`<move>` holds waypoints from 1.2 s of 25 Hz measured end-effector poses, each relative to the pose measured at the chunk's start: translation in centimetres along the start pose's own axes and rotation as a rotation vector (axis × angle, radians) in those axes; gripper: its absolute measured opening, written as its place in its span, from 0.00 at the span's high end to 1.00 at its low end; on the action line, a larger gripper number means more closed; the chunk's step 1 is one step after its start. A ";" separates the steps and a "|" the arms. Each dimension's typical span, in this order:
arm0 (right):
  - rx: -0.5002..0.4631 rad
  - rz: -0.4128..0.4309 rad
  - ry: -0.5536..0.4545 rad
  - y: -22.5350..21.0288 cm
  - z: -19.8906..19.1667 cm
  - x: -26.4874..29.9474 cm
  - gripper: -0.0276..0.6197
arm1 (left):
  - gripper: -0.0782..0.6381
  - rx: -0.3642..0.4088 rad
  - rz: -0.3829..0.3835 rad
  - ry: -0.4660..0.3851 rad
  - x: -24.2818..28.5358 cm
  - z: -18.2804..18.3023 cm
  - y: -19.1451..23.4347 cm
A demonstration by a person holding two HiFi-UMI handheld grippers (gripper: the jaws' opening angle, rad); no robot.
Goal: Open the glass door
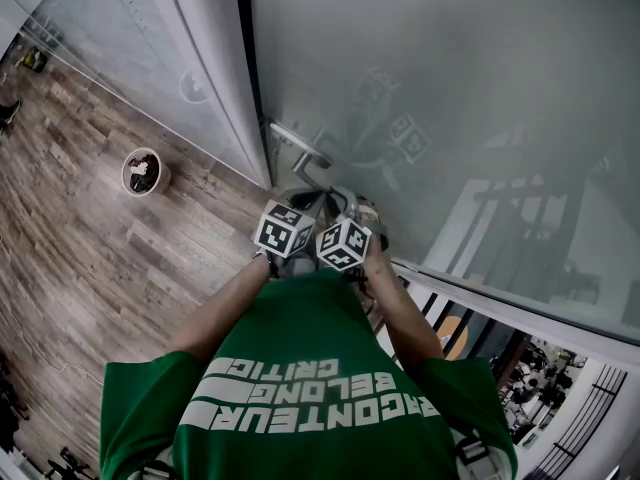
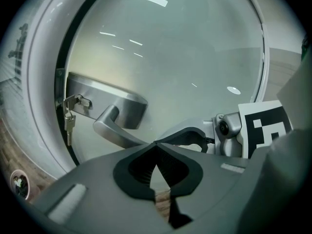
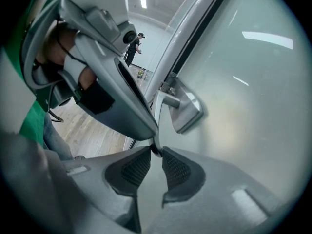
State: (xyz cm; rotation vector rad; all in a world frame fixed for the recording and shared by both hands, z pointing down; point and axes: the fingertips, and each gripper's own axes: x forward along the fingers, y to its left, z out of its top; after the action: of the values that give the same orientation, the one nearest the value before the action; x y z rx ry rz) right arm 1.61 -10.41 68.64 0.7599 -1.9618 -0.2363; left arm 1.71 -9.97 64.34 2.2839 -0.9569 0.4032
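Right gripper (image 3: 156, 151) jaws are clamped on the free tip of the door handle (image 3: 156, 118). The lever runs straight ahead to its plate. Left gripper (image 2: 156, 144) jaws are together, empty, just beside.

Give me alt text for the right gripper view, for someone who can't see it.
The right gripper is shut on the end of a metal handle on a frosted glass door. The left gripper sits beside it, at upper left.

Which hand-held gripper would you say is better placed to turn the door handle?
Likely the right hand-held gripper: its jaws pinch the door handle; the left hand-held gripper is shut, empty.
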 end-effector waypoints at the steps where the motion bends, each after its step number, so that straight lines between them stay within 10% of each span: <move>1: -0.002 0.004 -0.002 -0.1 0.0 0.0 0.86 | 0.87 0.000 0.003 0.000 0.1 0.1 0.0; 30: -0.013 0.065 -0.107 -3.2 1.4 -1.6 0.84 | 0.87 0.058 0.079 -0.058 0.4 3.2 0.3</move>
State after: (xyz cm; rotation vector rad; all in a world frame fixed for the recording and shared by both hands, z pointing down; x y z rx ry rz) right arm 2.24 -12.19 65.31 0.6859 -2.0808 -0.2550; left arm 1.90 -12.44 62.26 2.3259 -1.0804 0.4054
